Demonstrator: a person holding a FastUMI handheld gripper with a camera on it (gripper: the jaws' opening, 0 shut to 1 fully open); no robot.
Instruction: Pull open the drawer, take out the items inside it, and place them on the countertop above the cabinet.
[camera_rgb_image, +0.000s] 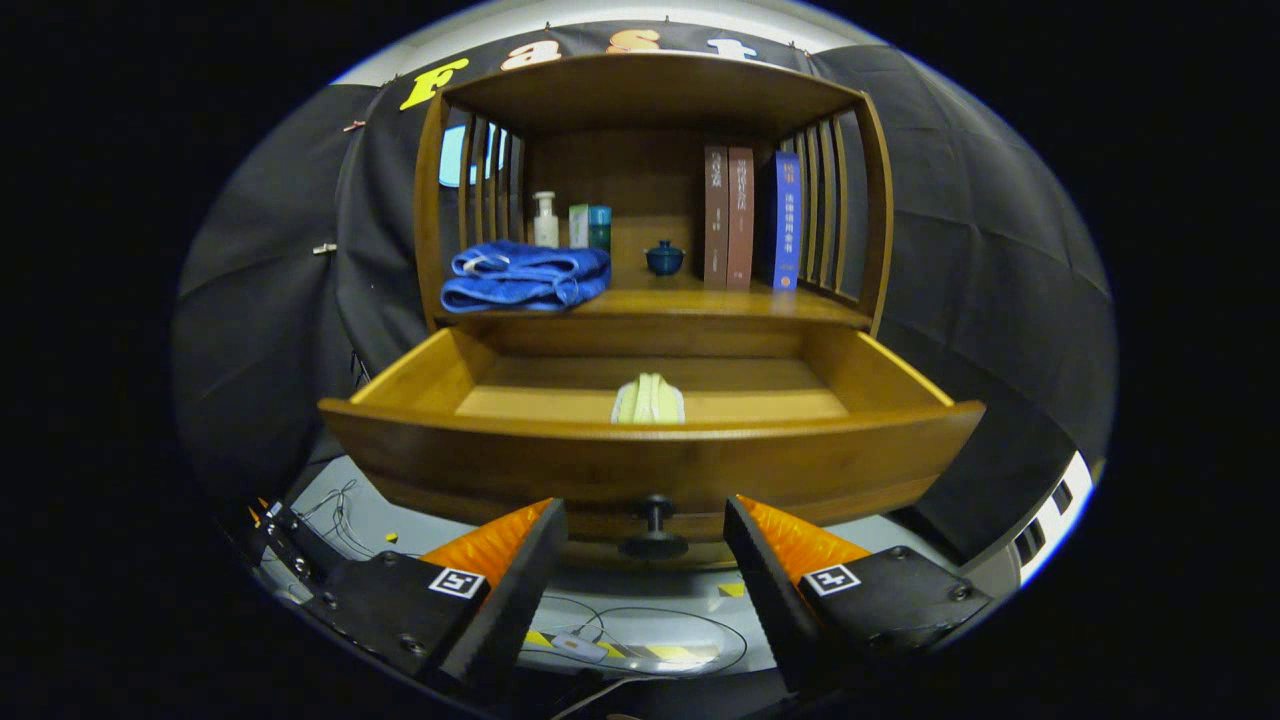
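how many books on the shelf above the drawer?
3, upright at the shelf's right end: two brown books side by side, then a blue book nearest the slatted side. Gripper is open, fingers flanking the drawer knob.

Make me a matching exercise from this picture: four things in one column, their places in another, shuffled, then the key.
1. pale green folded cloth
2. round dark drawer knob
3. blue folded towel
4. small dark blue lidded pot

A. countertop, beside the bottles
B. between the open claw fingers
C. inside the open wooden drawer
D. countertop, beside the brown books

Pairs: 1-C, 2-B, 3-A, 4-D
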